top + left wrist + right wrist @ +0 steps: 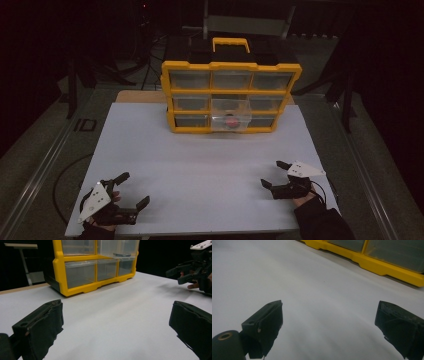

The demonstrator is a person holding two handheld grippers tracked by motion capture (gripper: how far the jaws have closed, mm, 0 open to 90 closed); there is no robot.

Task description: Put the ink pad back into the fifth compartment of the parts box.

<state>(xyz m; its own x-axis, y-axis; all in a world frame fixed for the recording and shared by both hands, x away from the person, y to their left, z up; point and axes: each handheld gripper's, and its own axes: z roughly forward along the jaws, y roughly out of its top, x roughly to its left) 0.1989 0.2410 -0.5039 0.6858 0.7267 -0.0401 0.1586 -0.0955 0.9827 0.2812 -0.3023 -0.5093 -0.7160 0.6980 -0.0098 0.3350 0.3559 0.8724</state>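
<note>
High view: both tools (133, 189) (274, 174) gape near table's (200, 165) front edge.

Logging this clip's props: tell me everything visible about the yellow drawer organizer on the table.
The yellow drawer organizer is a plastic-looking cabinet with a yellow frame, a black top and a yellow carry handle. It holds three rows of three clear drawers. The bottom middle drawer is pulled out toward the person and has something small and red inside; the other drawers sit flush. It stands upright at the far edge of the white table, front facing the person. Neither gripper touches it.
</note>
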